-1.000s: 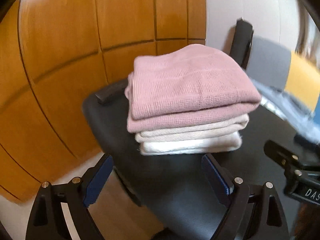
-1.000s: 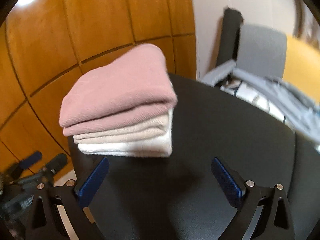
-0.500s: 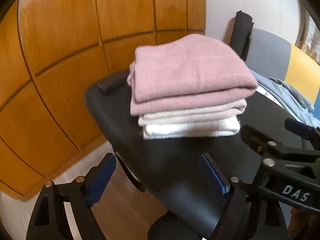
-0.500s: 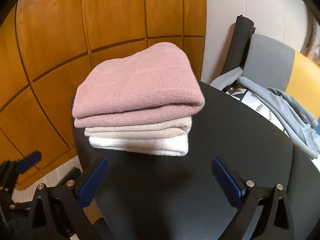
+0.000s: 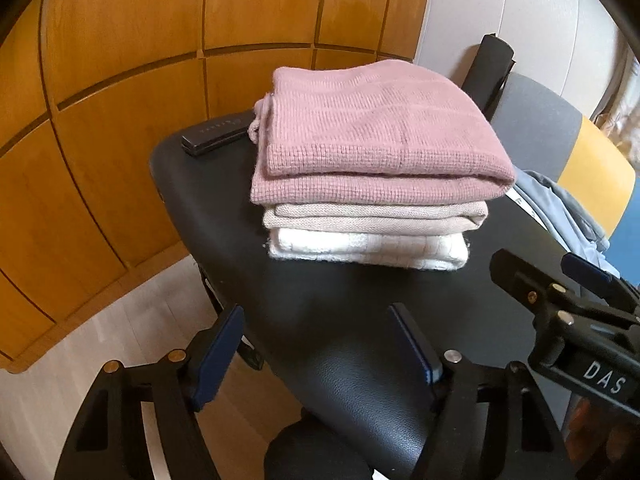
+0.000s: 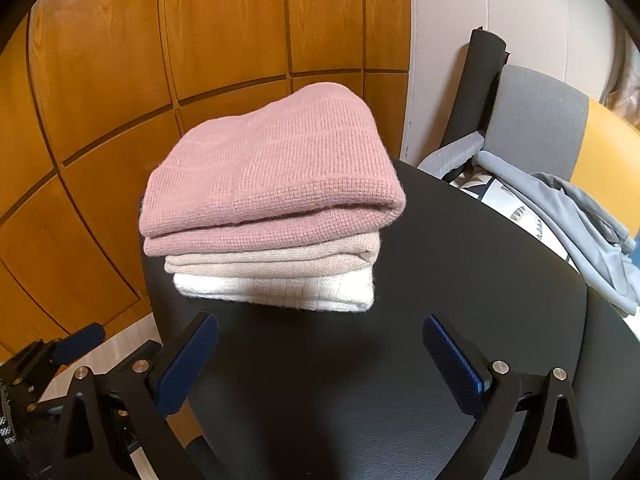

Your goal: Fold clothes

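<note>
Left wrist view: the stack of three folded knits, pink sweater point(image 5: 372, 136) over beige sweater point(image 5: 372, 216) over white sweater point(image 5: 368, 250), is parked on the black stool seat point(image 5: 320, 320), close to its left rim, so a careless nudge could probably tip it onto the floor. The left gripper point(image 5: 320, 348) is spread with nothing between its pads, its jaws having just been closing a little, and the right gripper point(image 6: 320, 360) is spread wide and empty too. The stack's long axis is seen running left to right, folded edges pointed to the right, toward the grey hoodie point(image 6: 568, 216) that's probably still to be folded.
</note>
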`<action>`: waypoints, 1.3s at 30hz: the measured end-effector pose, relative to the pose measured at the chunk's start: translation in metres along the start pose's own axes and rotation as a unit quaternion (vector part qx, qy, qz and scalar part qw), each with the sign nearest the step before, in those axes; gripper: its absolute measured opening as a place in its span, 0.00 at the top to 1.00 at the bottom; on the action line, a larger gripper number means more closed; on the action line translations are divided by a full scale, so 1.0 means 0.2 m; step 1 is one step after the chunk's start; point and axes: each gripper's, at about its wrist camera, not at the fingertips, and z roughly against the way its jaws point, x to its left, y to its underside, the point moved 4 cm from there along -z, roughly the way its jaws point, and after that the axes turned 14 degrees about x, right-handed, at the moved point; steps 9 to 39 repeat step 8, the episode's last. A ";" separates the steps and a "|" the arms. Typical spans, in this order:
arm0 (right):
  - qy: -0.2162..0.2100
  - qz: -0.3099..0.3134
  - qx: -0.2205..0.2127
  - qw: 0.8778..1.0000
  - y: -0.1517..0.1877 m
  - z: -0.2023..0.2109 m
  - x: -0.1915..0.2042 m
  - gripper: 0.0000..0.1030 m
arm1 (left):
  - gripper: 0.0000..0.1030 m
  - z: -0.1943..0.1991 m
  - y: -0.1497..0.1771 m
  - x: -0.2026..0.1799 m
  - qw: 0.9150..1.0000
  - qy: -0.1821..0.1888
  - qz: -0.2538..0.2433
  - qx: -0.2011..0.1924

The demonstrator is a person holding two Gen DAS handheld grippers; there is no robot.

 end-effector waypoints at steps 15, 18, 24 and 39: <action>-0.002 0.001 0.000 1.000 0.01 0.01 0.01 0.00 | 0.33 0.06 0.03 -0.01 0.999 -0.026 0.014 -0.044; -0.002 0.001 0.000 1.000 0.01 0.01 0.01 0.00 | 0.33 0.06 0.03 -0.01 0.999 -0.026 0.014 -0.044; -0.002 0.001 0.000 1.000 0.01 0.01 0.01 0.00 | 0.33 0.06 0.03 -0.01 0.999 -0.026 0.014 -0.044; -0.002 0.001 0.000 1.000 0.01 0.01 0.01 0.00 | 0.33 0.06 0.03 -0.01 0.999 -0.026 0.014 -0.044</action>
